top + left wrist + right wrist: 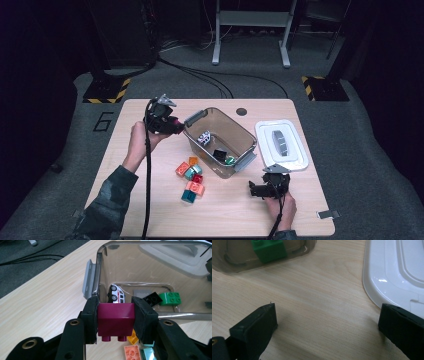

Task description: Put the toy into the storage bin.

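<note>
Smoky clear plastic makes up the bin (220, 142), the biggest thing in front of me on the bench (150, 215), and filling it with toys looks to be my job. I judge the work partly done: inside it already lie a small white toy car (116, 294), a black brick (152, 298) and a green brick (171, 298). Its white lid (283, 145) sits off to the side on the bench, just beyond my right gripper (260, 189), so closing up is not yet done. A cluster of loose bricks (192, 179) in orange, teal and red waits on the bench below the bin, so a good share of the loading is left.

My left gripper (115, 316) carries a maroon brick (115, 321). My fingers (91, 315) press on its two flat sides, one on each, and its two studs poke out at the bottom edge of the left gripper view, toward me. The brick sits squarely between the pads, near their tips, with the bin's near wall and grey handle latch (89, 281) straight ahead of it, so I judge it close to being dropped in.

My right gripper's fingers (257, 325) stand wide apart with nothing between them but bare bench; the lid's rim lies just beside the right-hand one.
</note>
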The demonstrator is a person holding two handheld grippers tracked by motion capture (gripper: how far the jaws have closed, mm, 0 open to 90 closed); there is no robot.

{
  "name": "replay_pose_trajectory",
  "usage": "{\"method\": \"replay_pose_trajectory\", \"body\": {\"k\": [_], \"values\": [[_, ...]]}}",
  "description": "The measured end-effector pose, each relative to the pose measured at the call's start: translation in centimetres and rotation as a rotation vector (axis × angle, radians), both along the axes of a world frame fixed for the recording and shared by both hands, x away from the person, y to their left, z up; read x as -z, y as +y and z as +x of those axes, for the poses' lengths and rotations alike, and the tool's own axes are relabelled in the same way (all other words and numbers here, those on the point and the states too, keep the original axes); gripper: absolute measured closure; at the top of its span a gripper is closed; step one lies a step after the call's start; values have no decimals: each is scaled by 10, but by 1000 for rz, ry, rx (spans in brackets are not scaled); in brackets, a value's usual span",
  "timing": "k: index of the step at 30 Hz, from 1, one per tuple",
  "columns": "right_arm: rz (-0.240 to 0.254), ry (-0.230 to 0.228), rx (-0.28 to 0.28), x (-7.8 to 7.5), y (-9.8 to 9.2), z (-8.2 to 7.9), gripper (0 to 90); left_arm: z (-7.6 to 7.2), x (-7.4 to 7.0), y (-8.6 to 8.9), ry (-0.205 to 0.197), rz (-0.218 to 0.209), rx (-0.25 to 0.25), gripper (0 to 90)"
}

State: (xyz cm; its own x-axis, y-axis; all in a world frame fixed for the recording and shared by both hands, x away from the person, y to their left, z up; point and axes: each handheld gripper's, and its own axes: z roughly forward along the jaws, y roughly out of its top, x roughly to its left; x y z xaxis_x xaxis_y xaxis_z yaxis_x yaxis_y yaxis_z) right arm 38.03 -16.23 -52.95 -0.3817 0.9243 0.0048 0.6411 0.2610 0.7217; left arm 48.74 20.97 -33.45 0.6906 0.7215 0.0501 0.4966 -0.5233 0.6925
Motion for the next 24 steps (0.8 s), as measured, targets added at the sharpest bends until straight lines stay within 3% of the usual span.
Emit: {"method": "replay_pose_trajectory", "body": {"k": [12,24], "values": [[1,0,0,0,0,0,12,13,-1,-26,7,11,38,590],[2,0,1,0,0,0,12,24,14,-54,39,34,73,590]]}}
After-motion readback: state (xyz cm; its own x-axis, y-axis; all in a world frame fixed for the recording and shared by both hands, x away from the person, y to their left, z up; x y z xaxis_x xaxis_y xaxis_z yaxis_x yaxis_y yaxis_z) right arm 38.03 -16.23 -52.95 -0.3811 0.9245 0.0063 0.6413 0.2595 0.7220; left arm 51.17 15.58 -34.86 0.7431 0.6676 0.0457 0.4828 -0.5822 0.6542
